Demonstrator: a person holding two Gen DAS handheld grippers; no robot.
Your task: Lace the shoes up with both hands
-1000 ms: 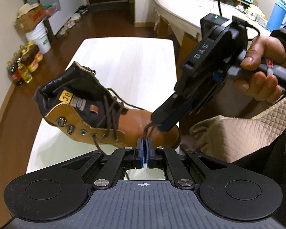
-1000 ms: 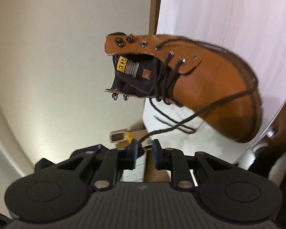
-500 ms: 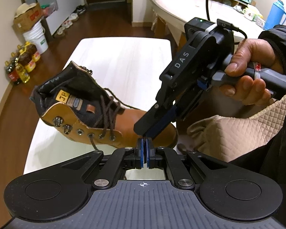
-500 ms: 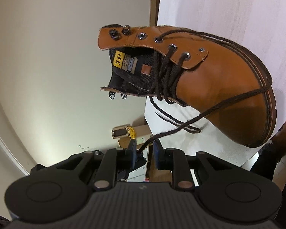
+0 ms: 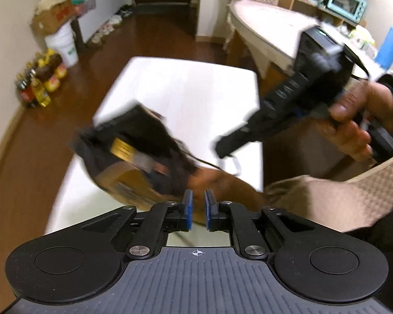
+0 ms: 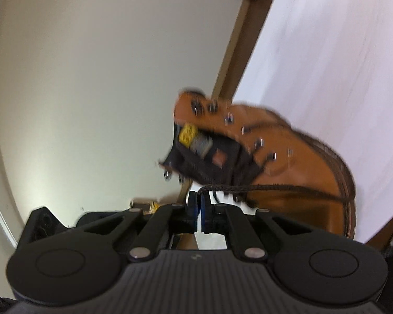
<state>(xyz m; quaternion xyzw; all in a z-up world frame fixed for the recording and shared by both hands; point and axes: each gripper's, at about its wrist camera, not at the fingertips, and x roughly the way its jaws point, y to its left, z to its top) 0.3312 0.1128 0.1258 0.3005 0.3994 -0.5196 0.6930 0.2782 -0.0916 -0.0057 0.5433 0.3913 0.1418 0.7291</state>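
Note:
A tan leather boot with a black tongue lies tilted on the white table, blurred by motion. My left gripper is open a little and empty, right in front of the boot. My right gripper is shut on the dark brown lace, which runs taut from its tips across the boot toward the toe. In the left wrist view the right gripper is up and to the right of the boot, with the lace stretched to it.
A quilted beige cover lies at the right of the table. Bottles, a white bucket and a box stand on the wooden floor at the left. Another table with a blue oven is at the back right.
My left gripper has opened and let go of the lace. My right gripper has shut on the lace and pulled it up and right. The boot has jerked and tilted.

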